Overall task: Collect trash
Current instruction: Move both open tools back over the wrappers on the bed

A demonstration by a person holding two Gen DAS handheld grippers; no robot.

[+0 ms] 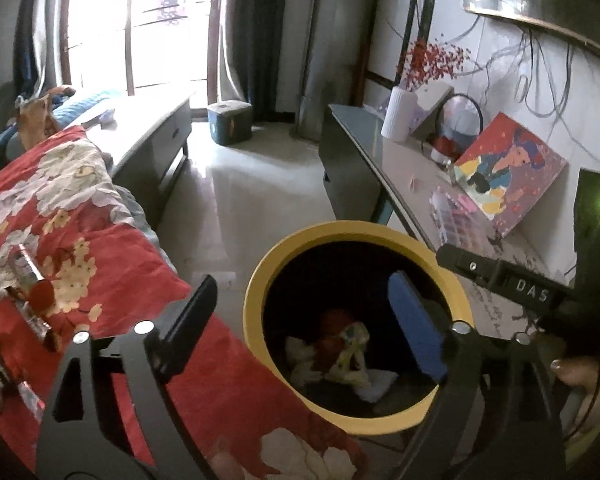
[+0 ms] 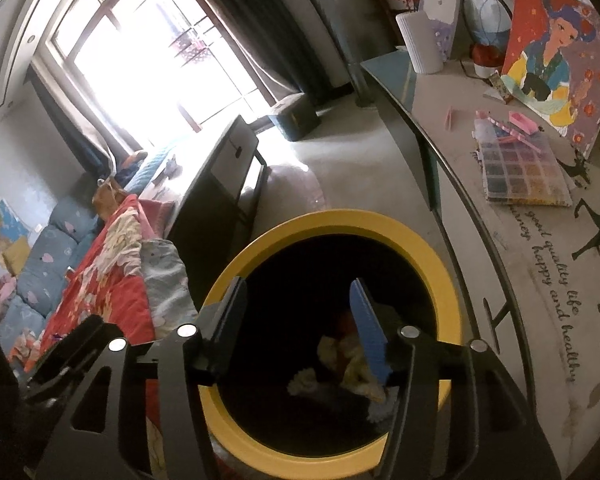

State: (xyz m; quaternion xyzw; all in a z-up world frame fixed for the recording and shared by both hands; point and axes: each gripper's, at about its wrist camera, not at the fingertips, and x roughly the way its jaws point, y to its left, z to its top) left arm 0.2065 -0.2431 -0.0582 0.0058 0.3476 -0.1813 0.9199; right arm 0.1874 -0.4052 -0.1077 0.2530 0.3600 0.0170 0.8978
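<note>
A yellow-rimmed round bin stands on the floor between the bed and the desk; it also shows in the right wrist view. Crumpled wrappers and tissue lie in its dark bottom, also seen in the right wrist view. My left gripper is open and empty, with one finger over the red quilt and the other over the bin. My right gripper is open and empty above the bin mouth. The right gripper's black body shows at the right of the left wrist view. Shiny wrappers lie on the quilt at the left.
A bed with a red floral quilt lies on the left. A desk on the right holds a bead box, a painting and a white vase. A teal box sits on the floor near the window.
</note>
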